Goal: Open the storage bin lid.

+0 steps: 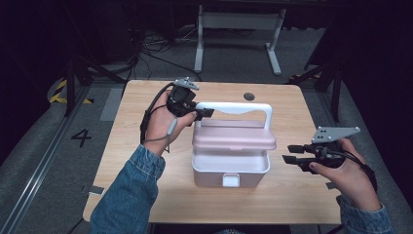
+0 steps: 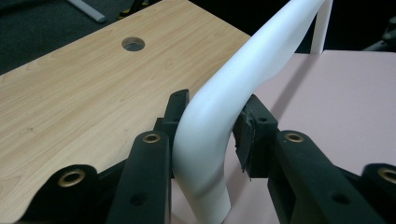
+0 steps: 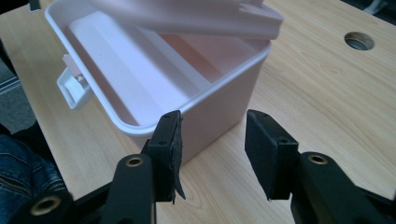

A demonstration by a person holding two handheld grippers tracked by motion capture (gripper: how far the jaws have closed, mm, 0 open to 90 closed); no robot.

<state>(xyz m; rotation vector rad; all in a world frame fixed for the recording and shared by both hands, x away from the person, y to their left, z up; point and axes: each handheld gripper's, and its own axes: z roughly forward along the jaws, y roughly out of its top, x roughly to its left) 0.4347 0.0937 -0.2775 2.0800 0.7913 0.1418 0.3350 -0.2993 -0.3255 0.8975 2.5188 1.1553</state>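
White handle (image 2: 219, 121) clamped in raised left tongs (image 1: 202, 113) | right tongs (image 1: 292, 153) level, parted, beside box (image 1: 229, 168)

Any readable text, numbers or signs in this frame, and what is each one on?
"4": a dark numeral painted on the grey floor, left of the table.
Yellow-and-black hazard striping on the floor farther back; a marking, no words.
The pink storage box, its white handle and both claws carry no legible text.
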